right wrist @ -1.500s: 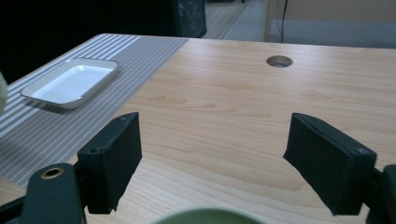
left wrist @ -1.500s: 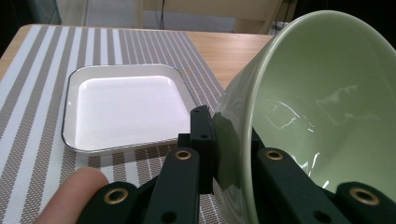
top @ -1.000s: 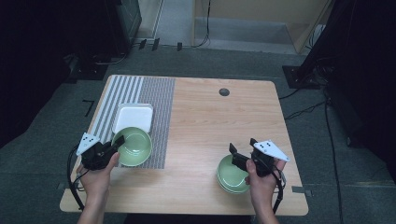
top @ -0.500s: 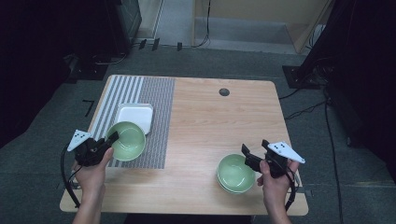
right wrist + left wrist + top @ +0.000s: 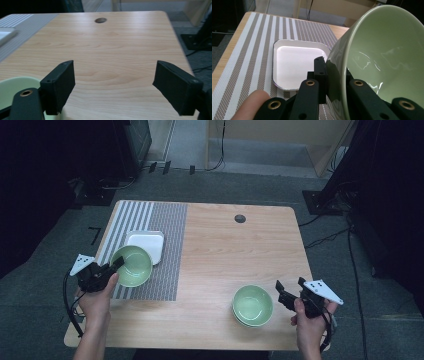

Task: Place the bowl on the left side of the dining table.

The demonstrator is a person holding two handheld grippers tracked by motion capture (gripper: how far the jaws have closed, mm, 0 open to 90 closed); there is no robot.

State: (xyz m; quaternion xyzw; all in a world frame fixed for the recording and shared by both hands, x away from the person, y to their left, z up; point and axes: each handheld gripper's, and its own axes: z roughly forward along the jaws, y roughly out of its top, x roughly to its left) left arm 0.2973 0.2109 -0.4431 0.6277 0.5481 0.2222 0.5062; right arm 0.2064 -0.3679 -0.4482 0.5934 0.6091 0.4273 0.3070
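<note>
Nearest the person, the right claw (image 5: 289, 295) hangs just off the worktop's (image 5: 225, 250) near right edge, jaws spread wide and holding nothing. Just beside it, inside the edge, sits a green bowl (image 5: 252, 305) that looks like a stack of two, though I cannot be sure from here. In the right gripper view its pale rim (image 5: 15, 83) peeps in beside the left jaw, not touching as far as I can tell.

Over at the near left, the left claw (image 5: 114, 266) is clamped on the rim of a second bowl (image 5: 132, 265). One jaw sits outside the wall and the other inside, and in the left gripper view the held bowl (image 5: 384, 57) tilts steeply, mouth turned sideways. It hangs above the striped mat (image 5: 145, 247).

Behind that, on the mat, lies a white tray (image 5: 147, 243), partly hidden by the bowl in the high view.

My guess is the bowl is headed for the stack by the right claw. To do it well, I'd keep the pinch firm, since a rim grip on smooth glaze could slip, and level the bowl before travelling. Carry it high enough to clear the stack's rim, centre it, then lower it straight down. The right claw should stay clear of the path.
</note>
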